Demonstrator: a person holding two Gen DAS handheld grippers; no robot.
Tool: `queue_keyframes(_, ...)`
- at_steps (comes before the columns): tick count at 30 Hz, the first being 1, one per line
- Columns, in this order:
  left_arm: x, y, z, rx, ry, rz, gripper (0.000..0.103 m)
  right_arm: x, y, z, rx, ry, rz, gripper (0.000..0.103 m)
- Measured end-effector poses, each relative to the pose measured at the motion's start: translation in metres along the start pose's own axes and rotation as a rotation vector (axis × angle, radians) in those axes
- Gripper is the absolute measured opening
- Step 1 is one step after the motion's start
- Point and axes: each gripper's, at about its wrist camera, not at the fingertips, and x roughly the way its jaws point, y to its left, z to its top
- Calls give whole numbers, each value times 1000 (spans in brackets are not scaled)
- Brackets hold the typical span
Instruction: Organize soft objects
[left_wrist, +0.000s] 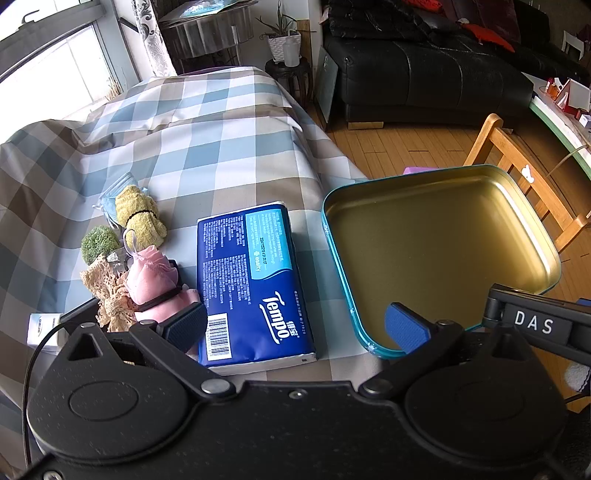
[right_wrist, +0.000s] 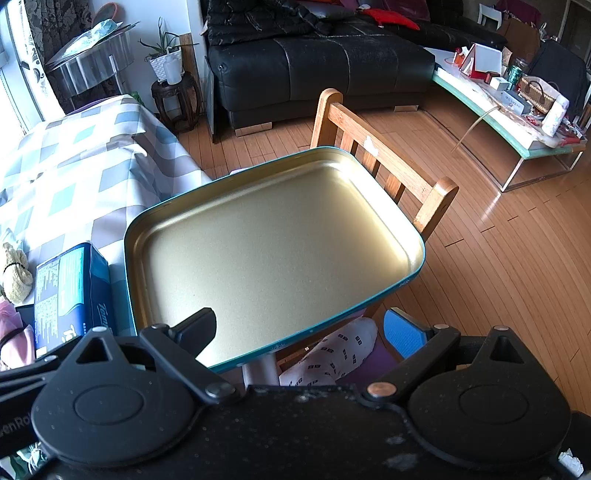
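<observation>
A blue Tempo tissue pack (left_wrist: 251, 284) lies on the checked tablecloth, directly ahead of my open left gripper (left_wrist: 295, 325), whose pads straddle its near end without touching. Left of the pack sit a pink cloth bundle (left_wrist: 151, 277), a beige lace piece (left_wrist: 107, 291), a yellow knitted roll (left_wrist: 140, 218), a green pompom (left_wrist: 99, 242) and a light blue face mask (left_wrist: 116, 195). The empty teal tin with a gold inside (left_wrist: 443, 240) (right_wrist: 273, 243) stands at the table's right edge. My right gripper (right_wrist: 306, 328) hangs open over the tin's near rim, holding nothing.
A small white box (left_wrist: 42, 328) lies at the near left. A wooden chair (right_wrist: 388, 166) stands behind the tin, over wood floor. A black sofa (right_wrist: 314, 66) and a low cluttered table (right_wrist: 517, 110) are farther off. A person's patterned sleeve (right_wrist: 332, 354) shows below the tin.
</observation>
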Motion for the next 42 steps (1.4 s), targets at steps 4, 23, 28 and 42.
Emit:
queue_keyframes(4,0,0,0,0,0,1,100,0,0,-1,0,1,-1,98)
queue_keyframes(23,1,1,-3,1,7,4,99,0,0,-1,-1,1,0,98)
queue_keyframes(28,1,1,-4,0,7,4,99,0,0,-1,0,1,0,98)
queue_keyframes(42,1,0,-5,0,8,5,100,1,0,-1,-1,2,-1,98)
